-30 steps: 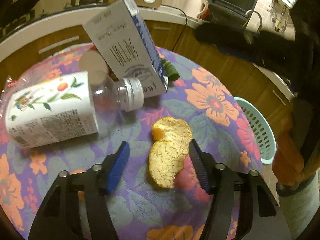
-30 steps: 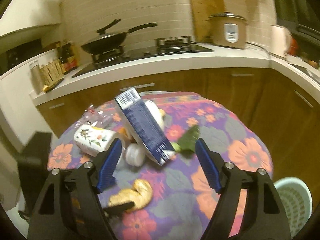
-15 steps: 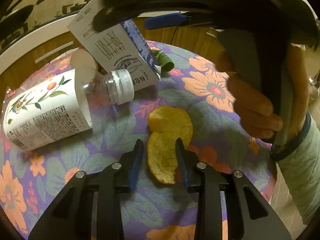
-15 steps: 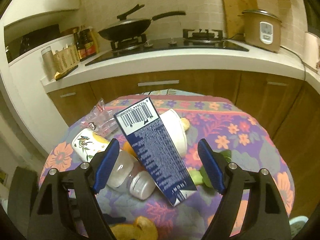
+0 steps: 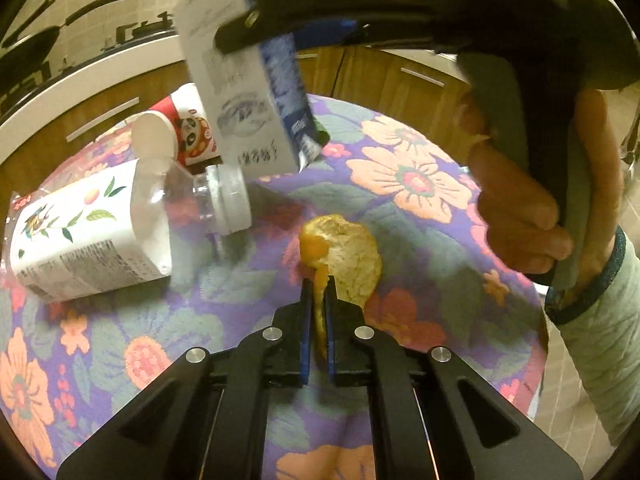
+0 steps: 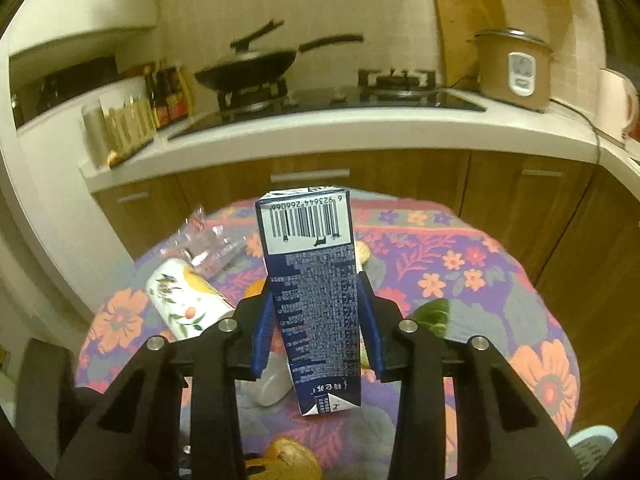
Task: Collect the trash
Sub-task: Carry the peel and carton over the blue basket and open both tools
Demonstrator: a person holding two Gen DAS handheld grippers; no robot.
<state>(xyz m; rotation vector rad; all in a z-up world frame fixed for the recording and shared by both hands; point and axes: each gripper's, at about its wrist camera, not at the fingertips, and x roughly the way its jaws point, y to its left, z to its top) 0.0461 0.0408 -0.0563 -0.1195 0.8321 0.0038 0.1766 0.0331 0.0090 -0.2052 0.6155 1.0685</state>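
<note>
My left gripper (image 5: 319,282) is shut on the near edge of an orange peel (image 5: 348,254) lying on the flowered tablecloth (image 5: 416,184). My right gripper (image 6: 314,280) is shut on a blue and white milk carton (image 6: 314,292), held tilted above the table; the carton also shows in the left wrist view (image 5: 248,100). A plastic bottle with a flower label (image 5: 92,224) lies on its side at the left, also visible in the right wrist view (image 6: 188,300). A red panda paper cup (image 5: 180,128) lies behind it.
A green scrap (image 6: 432,314) lies right of the carton. Clear plastic wrap (image 6: 208,246) sits at the table's far left. A light green basket (image 6: 592,446) stands on the floor at the right. A kitchen counter with stove, pan and rice cooker (image 6: 512,68) runs behind.
My left gripper closed on the orange peel. My right gripper moved in, closed on the milk carton and lifted it off the table, uncovering the panda cup.
</note>
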